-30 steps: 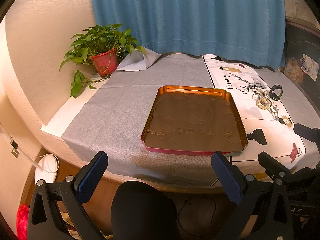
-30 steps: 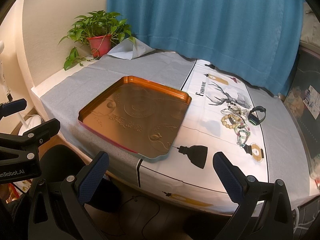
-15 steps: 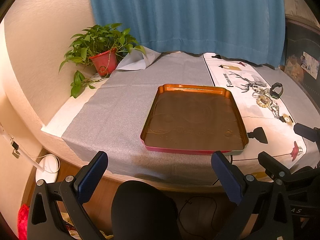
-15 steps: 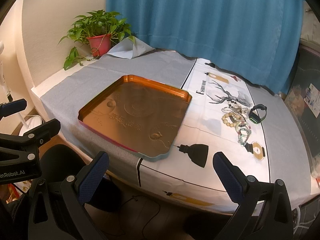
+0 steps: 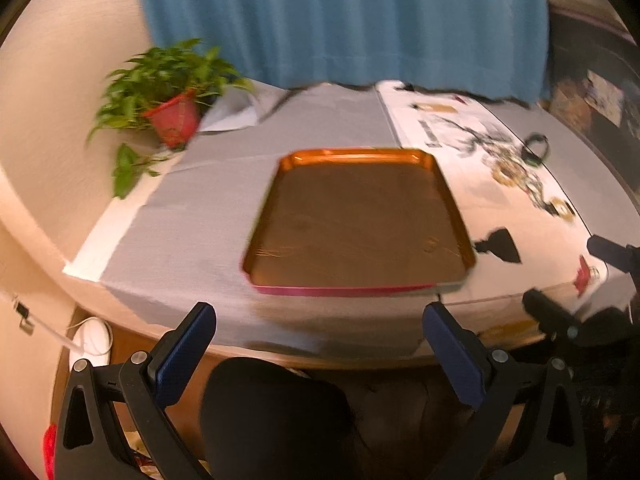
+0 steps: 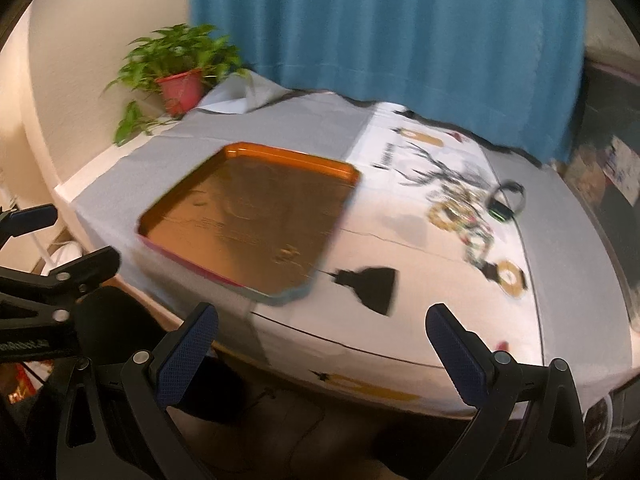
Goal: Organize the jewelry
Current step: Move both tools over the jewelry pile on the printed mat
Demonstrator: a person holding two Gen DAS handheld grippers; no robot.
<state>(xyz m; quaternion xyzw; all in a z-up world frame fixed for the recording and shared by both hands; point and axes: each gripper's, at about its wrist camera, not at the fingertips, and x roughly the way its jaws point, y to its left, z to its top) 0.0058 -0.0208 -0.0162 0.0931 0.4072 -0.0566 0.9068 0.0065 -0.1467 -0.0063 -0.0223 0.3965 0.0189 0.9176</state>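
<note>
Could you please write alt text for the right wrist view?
An open gripper hangs before a table where an empty orange tray lies left of a blurred jewelry pile and a black watch. A potted plant and blue curtain stand behind.

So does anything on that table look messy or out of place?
The jewelry lies in a loose heap on the white printed cloth, beside the tray, which holds nothing. The grey cloth's far corner is folded up by the plant.

Motion blur smears the jewelry pile [image 6: 468,216] at two o'clock; single pieces cannot be told apart. Tray [image 5: 356,220] engraving is unreadable.
</note>
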